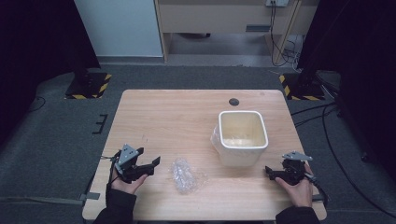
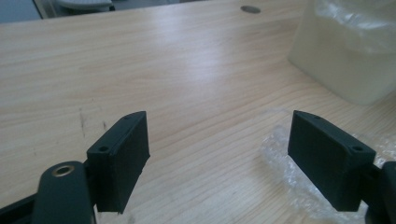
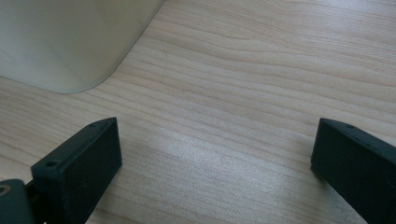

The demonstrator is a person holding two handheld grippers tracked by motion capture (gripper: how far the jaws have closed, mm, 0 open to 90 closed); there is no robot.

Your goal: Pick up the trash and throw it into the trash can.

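Left gripper (image 1: 150,164), jaws wide apart, we hold just beside the crumpled clear plastic wrap (image 1: 185,176). Right gripper (image 1: 271,171), jaws likewise apart, we rest near the white bin (image 1: 243,143) on the wooden table (image 1: 173,116).

Place: we read this as a lab or test room.
Floor: we see grey carpet (image 1: 56,140) with hazard-striped stand bases (image 1: 88,88).
Surroundings: we note dark curtains (image 1: 37,42), loose cables (image 1: 327,135), and one bare wooden counter (image 1: 177,116).

Right gripper (image 3: 215,163) jaws wide apart, bare wooden table (image 3: 261,70), white bin (image 3: 65,37) corner
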